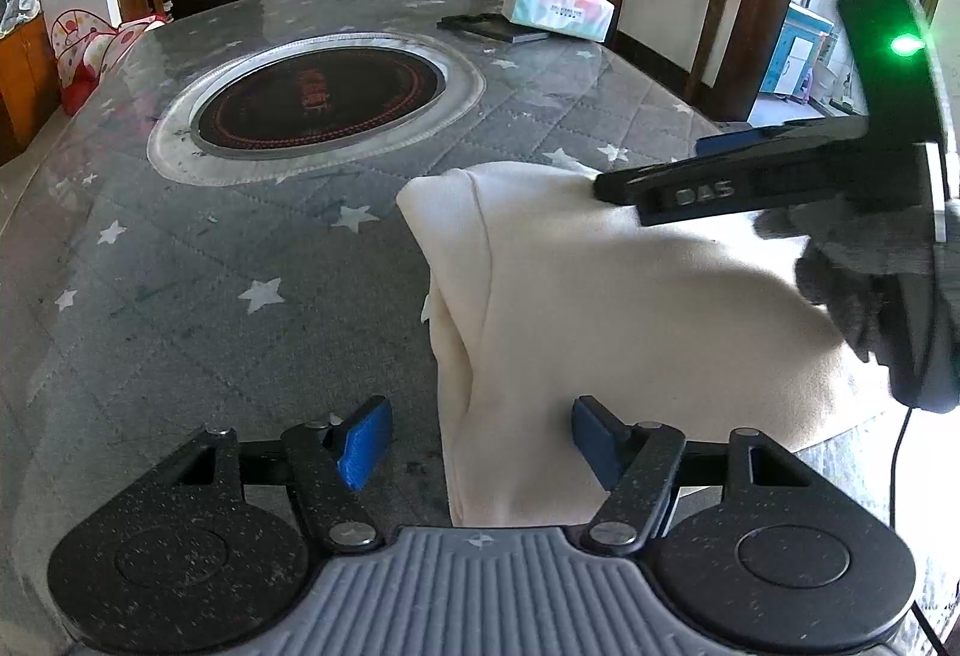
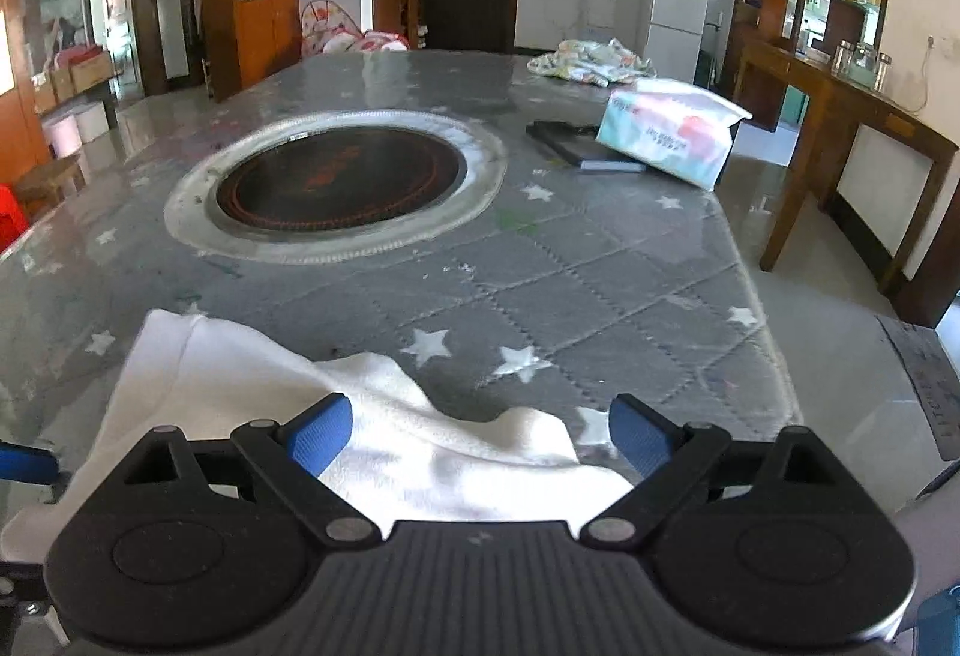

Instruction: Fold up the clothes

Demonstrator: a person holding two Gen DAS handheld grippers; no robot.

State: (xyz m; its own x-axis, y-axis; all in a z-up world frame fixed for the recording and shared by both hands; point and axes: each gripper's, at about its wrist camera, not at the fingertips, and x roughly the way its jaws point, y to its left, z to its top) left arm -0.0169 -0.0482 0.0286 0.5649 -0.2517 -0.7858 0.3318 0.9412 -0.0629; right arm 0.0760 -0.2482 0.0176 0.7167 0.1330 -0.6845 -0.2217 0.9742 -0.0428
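A cream-white garment (image 1: 600,308) lies folded on the grey star-patterned table cover, near the front edge. My left gripper (image 1: 480,437) is open, its blue pads (image 1: 363,440) straddling the garment's near left edge. The right gripper shows in the left wrist view as a black body (image 1: 750,182) over the garment's far right part. In the right wrist view the right gripper (image 2: 480,434) is open above the garment (image 2: 384,422), with its rumpled edge between the blue pads (image 2: 321,431).
A round black induction hob (image 1: 318,101) in a clear ring is set in the table middle (image 2: 339,179). A tissue pack (image 2: 672,128), a dark flat book (image 2: 585,146) and a bundle of printed cloth (image 2: 591,59) lie at the far right. The table's right edge (image 2: 774,356) drops to the floor.
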